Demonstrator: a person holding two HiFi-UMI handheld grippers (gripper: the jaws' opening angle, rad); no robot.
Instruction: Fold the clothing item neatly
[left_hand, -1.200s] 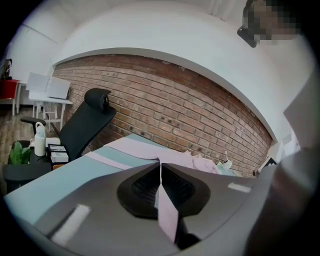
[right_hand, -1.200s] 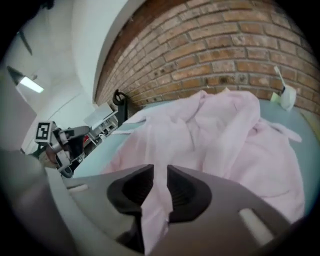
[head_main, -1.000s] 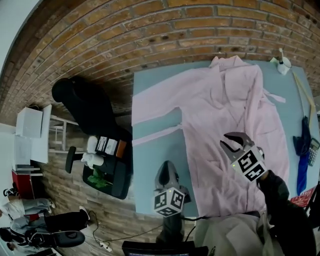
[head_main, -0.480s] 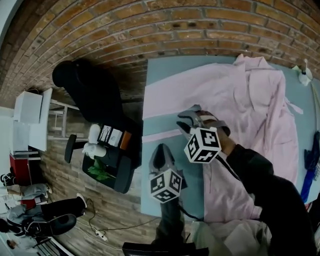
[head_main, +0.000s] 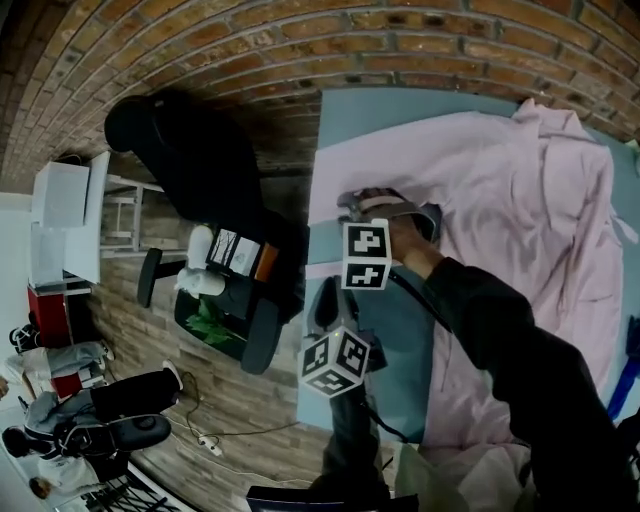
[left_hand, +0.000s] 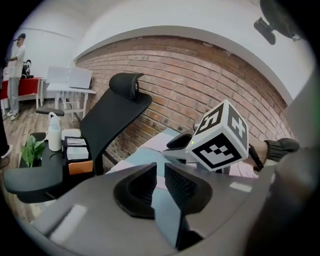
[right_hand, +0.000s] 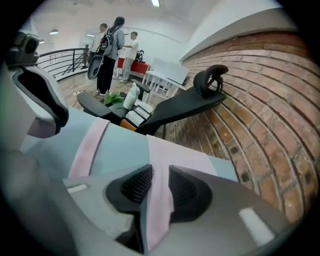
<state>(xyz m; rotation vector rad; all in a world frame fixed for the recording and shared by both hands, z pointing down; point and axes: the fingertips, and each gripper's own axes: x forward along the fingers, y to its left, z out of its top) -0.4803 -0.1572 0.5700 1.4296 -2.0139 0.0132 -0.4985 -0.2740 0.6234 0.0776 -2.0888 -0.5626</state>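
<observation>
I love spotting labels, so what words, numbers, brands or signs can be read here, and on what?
No readable text anywhere.
Nearer marker cube and farther marker cube: black-and-white squares only, no letters.
Small boxes beside the black chair: print too small and blurred to read.

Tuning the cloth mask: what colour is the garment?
Pale pink, plain; the garment lies on a blue-grey table. Head view shows it best.

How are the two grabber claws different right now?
The left gripper has jaws barely apart with nothing between them; the right gripper has jaws wider apart, with the pink sleeve between them. The left hangs over bare table; the right hangs over cloth. Both have just been opening.
</observation>
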